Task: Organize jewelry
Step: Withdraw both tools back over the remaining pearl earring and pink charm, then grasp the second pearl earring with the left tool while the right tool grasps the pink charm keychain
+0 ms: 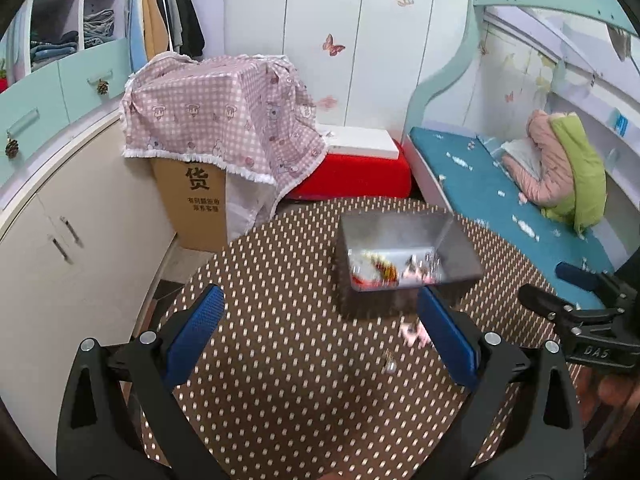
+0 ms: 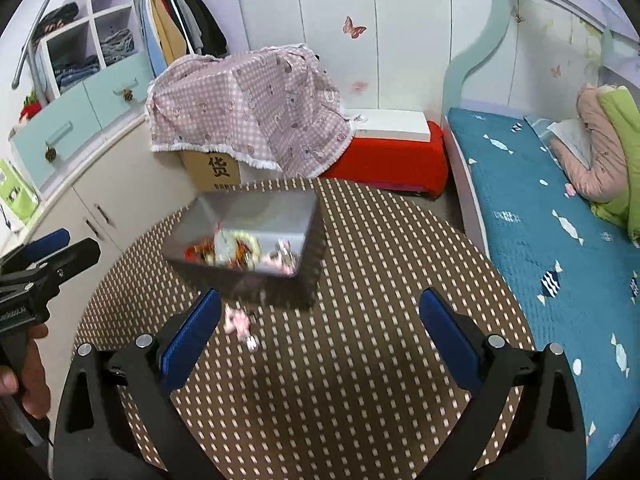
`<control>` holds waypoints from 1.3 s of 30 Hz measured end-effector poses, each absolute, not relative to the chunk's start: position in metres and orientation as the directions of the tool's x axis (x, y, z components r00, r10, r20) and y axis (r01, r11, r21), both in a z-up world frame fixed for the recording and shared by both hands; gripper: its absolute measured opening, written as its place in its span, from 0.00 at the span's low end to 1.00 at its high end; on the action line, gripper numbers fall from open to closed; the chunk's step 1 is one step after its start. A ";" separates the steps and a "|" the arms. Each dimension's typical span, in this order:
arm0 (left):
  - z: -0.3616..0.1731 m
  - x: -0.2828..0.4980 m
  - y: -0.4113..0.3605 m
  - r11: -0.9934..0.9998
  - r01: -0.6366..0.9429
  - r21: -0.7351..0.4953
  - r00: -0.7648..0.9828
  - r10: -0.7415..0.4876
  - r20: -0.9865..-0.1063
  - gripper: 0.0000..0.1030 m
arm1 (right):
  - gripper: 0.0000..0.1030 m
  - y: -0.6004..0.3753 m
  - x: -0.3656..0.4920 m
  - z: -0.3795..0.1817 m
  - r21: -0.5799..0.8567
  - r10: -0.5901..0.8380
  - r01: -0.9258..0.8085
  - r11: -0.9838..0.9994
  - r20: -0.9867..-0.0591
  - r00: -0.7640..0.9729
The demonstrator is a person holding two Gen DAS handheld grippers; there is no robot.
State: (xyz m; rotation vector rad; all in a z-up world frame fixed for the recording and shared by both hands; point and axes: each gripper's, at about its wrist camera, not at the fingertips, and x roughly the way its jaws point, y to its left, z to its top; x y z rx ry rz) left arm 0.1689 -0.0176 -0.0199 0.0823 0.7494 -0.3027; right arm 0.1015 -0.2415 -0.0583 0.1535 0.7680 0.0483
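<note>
Listing by view, left wrist first: left hand-held gripper [image 1: 320,328], blue pads spread wide, nothing between them, above a round table [image 1: 280,400] with a brown dotted cover. Grey box [image 1: 404,256], open-topped, on the table ahead and right of centre; blurred jewelry [image 1: 384,270] inside. Pink piece [image 1: 416,334] loose on the table just inside the right pad; small silver piece [image 1: 389,362] near it. Right hand-held gripper [image 1: 552,292] at the right edge.

Right wrist: right hand-held gripper [image 2: 320,320], pads likewise wide and empty, above the same table [image 2: 360,380]. Grey box [image 2: 248,236] ahead and left, jewelry [image 2: 236,250] inside. Pink piece [image 2: 236,322] and silver piece [image 2: 252,343] on the table just beside the left pad. Left hand-held gripper [image 2: 60,248] at the left edge, held by a hand [image 2: 24,376].
</note>
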 end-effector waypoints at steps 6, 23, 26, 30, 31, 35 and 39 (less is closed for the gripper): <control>-0.051 0.145 -0.021 0.944 0.330 -0.011 0.655 -0.237 -0.717 0.94 | 0.93 -0.241 0.079 -0.080 0.156 0.110 0.003 0.988 -0.712 0.694; -0.123 0.167 -0.071 0.913 0.407 0.016 0.532 -0.223 -0.817 0.93 | 0.93 -0.240 0.078 -0.108 0.197 0.151 -0.002 0.980 -0.743 0.653; -0.127 0.170 -0.074 0.905 0.426 -0.013 0.506 -0.251 -0.825 0.70 | 0.93 -0.238 0.080 -0.111 0.200 0.156 -0.007 0.980 -0.746 0.647; -0.134 0.172 -0.077 0.890 0.457 -0.017 0.484 -0.265 -0.834 0.55 | 0.93 -0.234 0.084 -0.113 0.200 0.161 -0.013 0.980 -0.748 0.644; -0.134 0.172 -0.078 0.887 0.461 -0.020 0.483 -0.269 -0.833 0.48 | 0.93 -0.234 0.084 -0.113 0.201 0.164 -0.016 0.979 -0.747 0.645; -0.134 0.173 -0.074 0.882 0.468 -0.057 0.471 -0.303 -0.828 0.23 | 0.93 -0.227 0.089 -0.114 0.196 0.168 -0.028 0.980 -0.748 0.642; -0.132 0.178 -0.066 0.871 0.479 -0.113 0.447 -0.353 -0.822 0.11 | 0.92 -0.222 0.095 -0.115 0.189 0.172 -0.042 0.981 -0.750 0.638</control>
